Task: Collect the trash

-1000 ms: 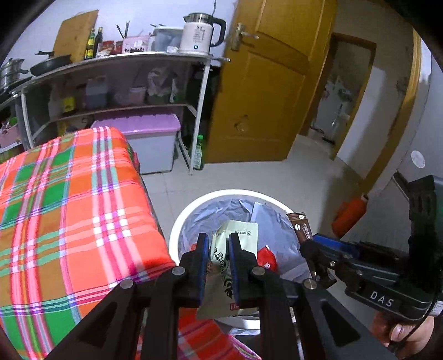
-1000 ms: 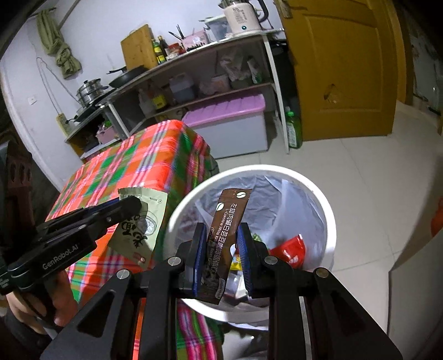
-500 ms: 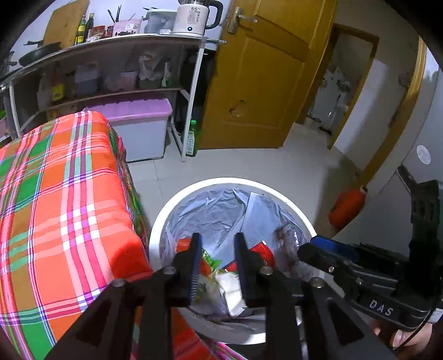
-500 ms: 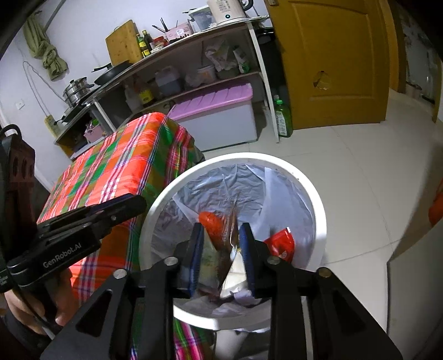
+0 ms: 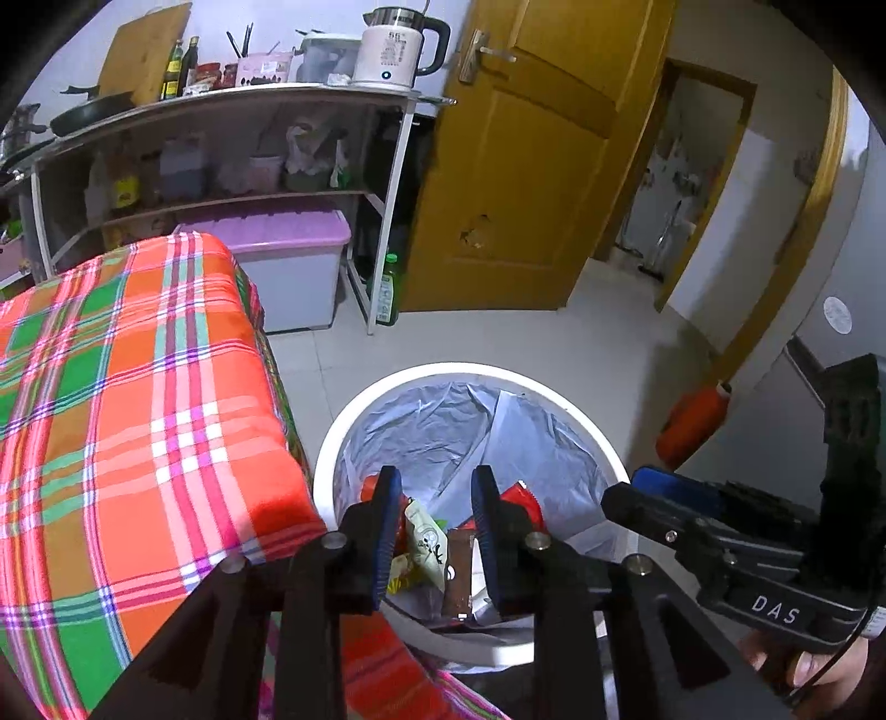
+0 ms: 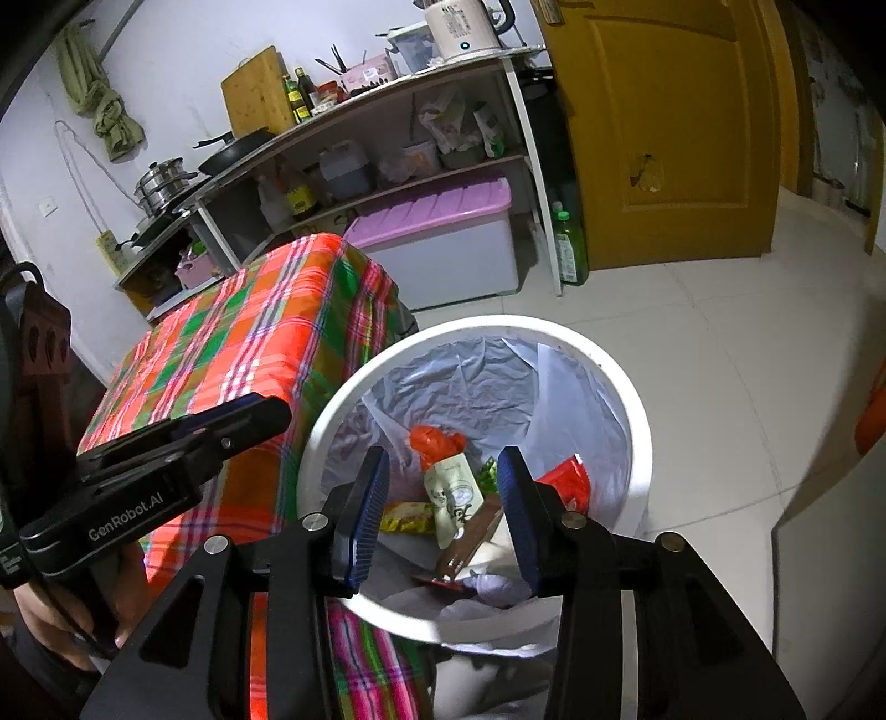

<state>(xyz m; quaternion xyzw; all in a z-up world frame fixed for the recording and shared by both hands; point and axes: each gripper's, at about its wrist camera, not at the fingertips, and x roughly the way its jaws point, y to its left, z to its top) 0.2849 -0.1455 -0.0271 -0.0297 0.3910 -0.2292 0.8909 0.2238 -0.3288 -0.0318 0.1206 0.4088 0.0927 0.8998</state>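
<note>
A white trash bin (image 5: 354, 421) with a grey liner stands on the floor beside the table; it also shows in the right wrist view (image 6: 620, 382). Inside lie a pale green packet (image 6: 451, 490), a brown sachet (image 6: 470, 540), red wrappers (image 6: 567, 482) and other trash. The green packet (image 5: 426, 545) and brown sachet (image 5: 458, 576) also show in the left wrist view. My left gripper (image 5: 434, 531) is open and empty above the bin. My right gripper (image 6: 443, 512) is open and empty above the bin, to the right of the left one.
A table with an orange-green plaid cloth (image 5: 127, 399) stands left of the bin. Behind are a metal shelf rack (image 5: 232, 111) with a kettle (image 5: 390, 47), a purple-lidded box (image 5: 282, 266), a green bottle (image 5: 387, 291) and a yellow door (image 5: 531, 166). An orange object (image 5: 692, 426) lies on the floor right.
Both grippers opened. The green packet left my left gripper and the brown sachet left my right gripper; both now lie in the bin.
</note>
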